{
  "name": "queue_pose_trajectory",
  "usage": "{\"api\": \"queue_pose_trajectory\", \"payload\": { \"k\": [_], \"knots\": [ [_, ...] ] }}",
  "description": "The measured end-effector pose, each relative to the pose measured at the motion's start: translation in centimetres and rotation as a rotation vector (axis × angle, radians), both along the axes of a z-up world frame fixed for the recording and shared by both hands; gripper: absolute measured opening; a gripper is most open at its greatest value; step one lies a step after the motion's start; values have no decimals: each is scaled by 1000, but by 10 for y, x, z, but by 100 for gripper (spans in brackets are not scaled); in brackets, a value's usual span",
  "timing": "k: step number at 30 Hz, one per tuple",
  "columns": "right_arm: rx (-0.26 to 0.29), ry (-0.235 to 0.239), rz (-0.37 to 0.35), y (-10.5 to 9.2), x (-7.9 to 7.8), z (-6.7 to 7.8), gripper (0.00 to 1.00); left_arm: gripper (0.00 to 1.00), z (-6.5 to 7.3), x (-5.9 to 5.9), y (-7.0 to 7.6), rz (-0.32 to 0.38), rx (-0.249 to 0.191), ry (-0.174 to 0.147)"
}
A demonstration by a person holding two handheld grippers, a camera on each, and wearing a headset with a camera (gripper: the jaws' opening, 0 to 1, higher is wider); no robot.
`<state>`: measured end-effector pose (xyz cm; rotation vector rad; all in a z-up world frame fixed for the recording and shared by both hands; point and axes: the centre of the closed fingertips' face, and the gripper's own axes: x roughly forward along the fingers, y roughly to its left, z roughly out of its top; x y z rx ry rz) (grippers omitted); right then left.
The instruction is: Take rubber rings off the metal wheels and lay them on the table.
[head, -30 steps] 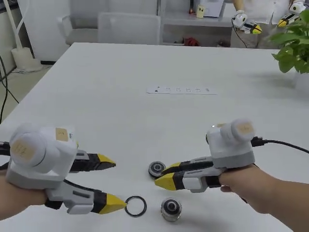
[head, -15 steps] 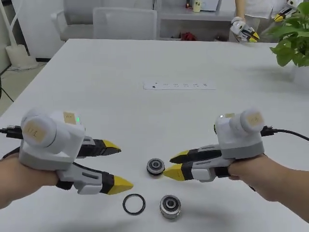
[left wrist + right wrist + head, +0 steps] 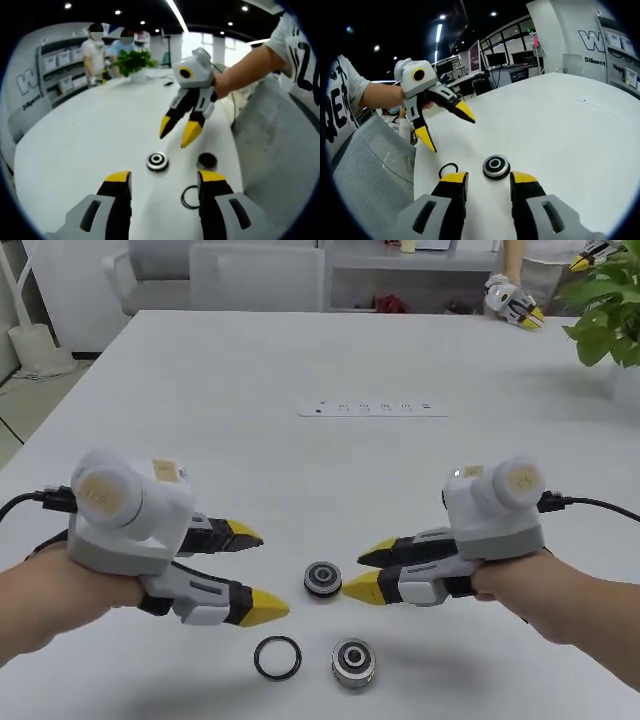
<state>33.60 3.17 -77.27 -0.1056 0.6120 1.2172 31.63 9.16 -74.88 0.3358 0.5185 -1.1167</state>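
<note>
Nearest front edge: rubber ring [image 3: 277,657] lies loose and flat on white table [image 3: 250,440]; metal wheel [image 3: 353,661] just beside it, to its right, not touching.

Behind these: both hands low, forearms coming in from either side, tips pointing at each other. Jaws of left gripper [image 3: 255,572] spread wide, nothing between. Jaws of right gripper [image 3: 358,572] parted less, empty, tips just beside second wheel [image 3: 322,579], dark-rimmed, lying between the two grippers.

Beyond: broad open tabletop, power strip [image 3: 372,409] mid-table. Plant [image 3: 605,310] at far right; chair [image 3: 255,275] past far edge.
</note>
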Motion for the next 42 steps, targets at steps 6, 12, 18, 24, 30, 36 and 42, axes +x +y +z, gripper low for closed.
{"api": "queue_pose_trajectory", "payload": {
  "k": [6,12,18,24,30,36,42],
  "knots": [
    [-16,-6,-4,-2,5,-7,32,54,-6,6,-3,-1,8,9],
    [-23,-10,-9,-5,8,-14,32,53,-14,10,-6,-2,16,25],
    [-25,-5,-11,-4,9,-20,33,52,-20,14,-11,-5,18,37],
    [-25,-25,1,0,10,-23,36,50,-23,17,-15,-10,17,41],
    [-28,-27,12,3,10,-24,35,46,-24,22,-20,-7,3,44],
    [-23,-20,14,6,9,-25,34,44,-28,24,-27,-14,0,47],
    [-18,-14,15,7,8,-26,35,40,-30,27,-35,-18,-13,53]
  ]
}}
